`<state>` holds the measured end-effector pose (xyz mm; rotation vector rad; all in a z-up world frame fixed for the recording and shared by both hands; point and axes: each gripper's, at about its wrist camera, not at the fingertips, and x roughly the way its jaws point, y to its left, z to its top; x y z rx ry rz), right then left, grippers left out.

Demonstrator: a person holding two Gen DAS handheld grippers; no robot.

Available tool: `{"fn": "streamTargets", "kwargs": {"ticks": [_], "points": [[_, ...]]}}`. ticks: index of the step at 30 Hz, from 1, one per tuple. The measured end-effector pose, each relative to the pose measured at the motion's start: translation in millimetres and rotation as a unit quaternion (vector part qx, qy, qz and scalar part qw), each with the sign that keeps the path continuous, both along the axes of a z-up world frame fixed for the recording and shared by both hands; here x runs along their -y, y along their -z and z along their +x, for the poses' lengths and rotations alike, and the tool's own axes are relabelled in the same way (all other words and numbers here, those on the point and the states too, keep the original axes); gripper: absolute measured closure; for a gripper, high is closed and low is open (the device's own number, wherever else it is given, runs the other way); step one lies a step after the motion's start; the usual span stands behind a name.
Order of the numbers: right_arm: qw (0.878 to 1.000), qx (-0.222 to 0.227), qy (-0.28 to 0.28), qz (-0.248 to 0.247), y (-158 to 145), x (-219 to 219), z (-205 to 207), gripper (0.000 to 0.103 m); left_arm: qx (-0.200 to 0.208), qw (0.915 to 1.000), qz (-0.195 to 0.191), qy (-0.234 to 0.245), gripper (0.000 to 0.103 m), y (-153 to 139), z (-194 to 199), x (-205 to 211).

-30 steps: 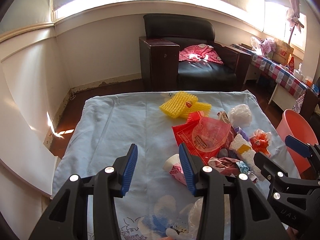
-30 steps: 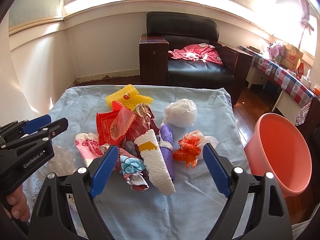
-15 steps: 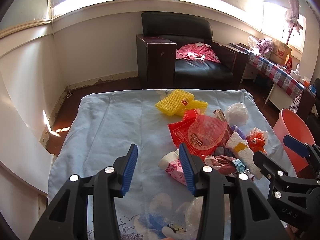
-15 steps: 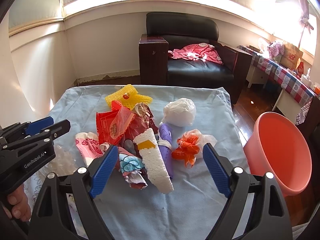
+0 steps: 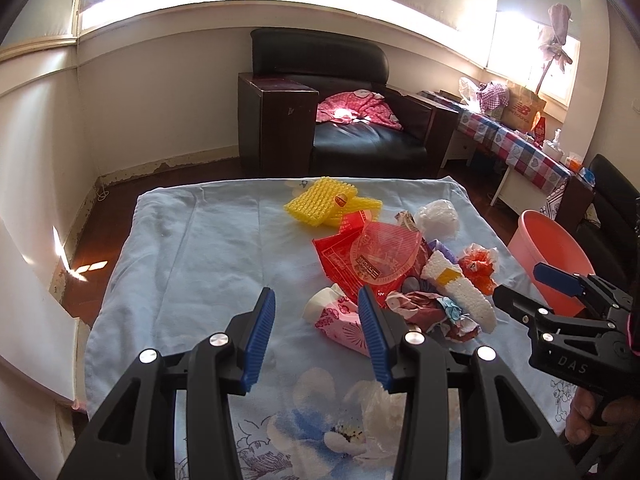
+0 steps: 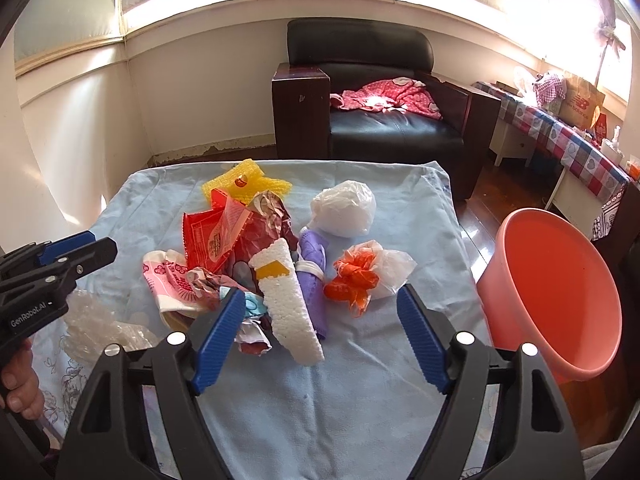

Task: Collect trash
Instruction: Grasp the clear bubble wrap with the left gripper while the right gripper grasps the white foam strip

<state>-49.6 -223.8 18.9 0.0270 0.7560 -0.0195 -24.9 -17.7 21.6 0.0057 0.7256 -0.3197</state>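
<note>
One trash pile (image 6: 256, 256) lies mid-worktop (image 6: 360, 400) on blue cloth: one white foam piece (image 6: 288, 300), one orange wrapper (image 6: 354, 280), one white bag ball (image 6: 346, 208), one yellow mesh (image 5: 324, 202); one pink bucket (image 6: 560, 292) stands right; left tool (image 5: 316, 336) spread, empty; right tool (image 6: 320, 340) closing, nothing pinched
</note>
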Motion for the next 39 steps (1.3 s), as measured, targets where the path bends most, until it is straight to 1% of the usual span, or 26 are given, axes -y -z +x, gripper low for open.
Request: {"fn": "streamTargets", "kwargs": {"ticks": [4, 6, 9, 11, 13, 16, 18, 19, 21, 23, 25, 27, 28, 29, 30, 31, 33, 35, 39], "points": [[1.0, -0.008, -0.003, 0.01, 4.6, 2.8, -2.3, 0.032, 0.015, 0.9999, -0.002, -0.001, 0.06, -13.0, -3.3, -12.4], [1.0, -0.012, -0.007, 0.013, 6.2, 2.4, -3.1, 0.037, 0.028, 0.9996, 0.002, 0.0, 0.06, -21.7, -6.4, -17.7], [0.999, -0.019, -0.016, 0.024, 8.3, 1.5, -7.1, 0.04, 0.029, 0.9995, 0.0, 0.016, 0.06, -29.8, -13.9, -25.6], [0.999, -0.021, -0.024, 0.025, 9.7, -0.1, -11.4, 0.04, 0.014, 0.9993, -0.011, 0.033, 0.06, -29.9, -21.0, -30.4], [0.999, -0.025, -0.028, 0.022, 11.6, -1.2, -14.8, 0.04, -0.017, 0.9975, -0.03, 0.062, 0.06, -25.3, -28.8, -31.6], [0.999, -0.03, -0.031, 0.026, 15.0, -0.5, -18.0, 0.04, -0.047, 0.992, -0.041, 0.11, 0.06, -16.4, -45.7, -24.7], [0.999, -0.033, -0.032, 0.029, 17.6, 0.1, -19.7, 0.041, -0.067, 0.9859, -0.046, 0.146, 0.06, -10.0, -56.2, -16.6], [0.998, -0.035, -0.033, 0.032, 18.9, 0.4, -20.4, 0.041, -0.076, 0.9832, -0.044, 0.16, 0.06, -5.4, -60.6, -10.9], [0.998, -0.042, -0.037, 0.036, 22.4, 0.3, -21.5, 0.047, -0.084, 0.98, -0.028, 0.178, 0.06, 4.1, -68.1, -1.0], [0.997, -0.049, -0.039, 0.043, 24.9, 1.1, -21.1, 0.048, -0.098, 0.9768, -0.008, 0.19, 0.06, 15.4, -71.5, 7.4], [0.997, -0.05, -0.04, 0.048, 25.0, 2.2, -20.2, 0.048, -0.114, 0.9745, 0.005, 0.193, 0.06, 25.4, -70.8, 12.0], [0.997, -0.048, -0.04, 0.051, 24.8, 4.2, -16.9, 0.048, -0.124, 0.9748, 0.029, 0.184, 0.06, 34.9, -67.9, 16.2], [0.997, -0.048, -0.041, 0.054, 24.7, 5.3, -15.0, 0.05, -0.126, 0.9751, 0.035, 0.179, 0.06, 38.3, -66.2, 16.2], [0.996, -0.051, -0.042, 0.057, 25.0, 6.4, -12.7, 0.056, -0.128, 0.9756, 0.036, 0.175, 0.06, 40.6, -64.8, 15.8], [0.996, -0.055, -0.044, 0.063, 25.9, 8.2, -9.8, 0.059, -0.13, 0.9759, 0.037, 0.171, 0.061, 42.5, -63.5, 15.4], [0.995, -0.058, -0.045, 0.07, 26.3, 9.7, -7.6, 0.06, -0.133, 0.9762, 0.036, 0.168, 0.064, 44.0, -62.2, 13.6], [0.993, -0.065, -0.044, 0.084, 28.4, 13.7, -3.1, 0.066, -0.137, 0.9758, 0.023, 0.169, 0.066, 44.7, -61.2, 9.7], [0.992, -0.073, -0.044, 0.094, 30.9, 15.6, 1.6, 0.07, -0.137, 0.9756, 0.017, 0.171, 0.071, 43.9, -61.3, 7.4], [0.991, -0.086, -0.051, 0.087, 37.5, 10.6, 7.8, 0.072, -0.135, 0.9757, 0.013, 0.172, 0.072, 40.5, -61.9, 6.0]]}}
